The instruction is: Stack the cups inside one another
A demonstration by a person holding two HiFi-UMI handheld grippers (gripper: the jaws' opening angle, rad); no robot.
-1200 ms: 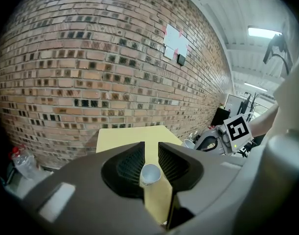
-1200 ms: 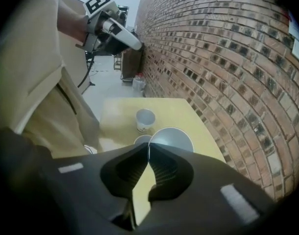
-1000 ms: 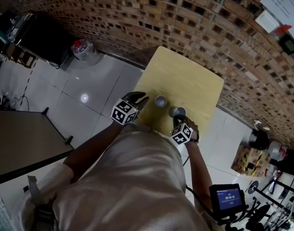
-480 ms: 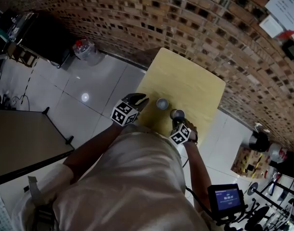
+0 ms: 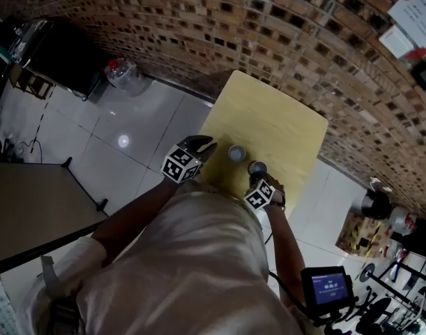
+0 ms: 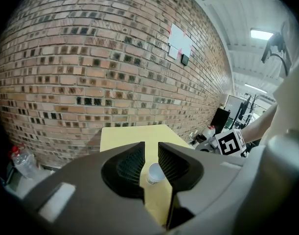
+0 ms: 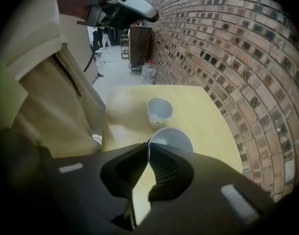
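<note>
The fingers of the right gripper [image 7: 149, 147] are closed together on the near rim of the held cup [image 7: 172, 137], which is held upright, mouth up, its long axis vertical. This cup is placed just beside the free cup [image 7: 159, 110], on the person's side of it. The free cup is stood upright, mouth up, on the yellow surface [image 7: 203, 106]. The fingers of the left gripper [image 6: 151, 144] are held apart with nothing clamped. The free cup is seen beyond them, untouched.

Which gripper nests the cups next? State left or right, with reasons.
Right, probably. The right gripper has its jaws shut on the near cup's rim, close to the standing cup. The left gripper holds nothing, jaws apart, short of that cup.
</note>
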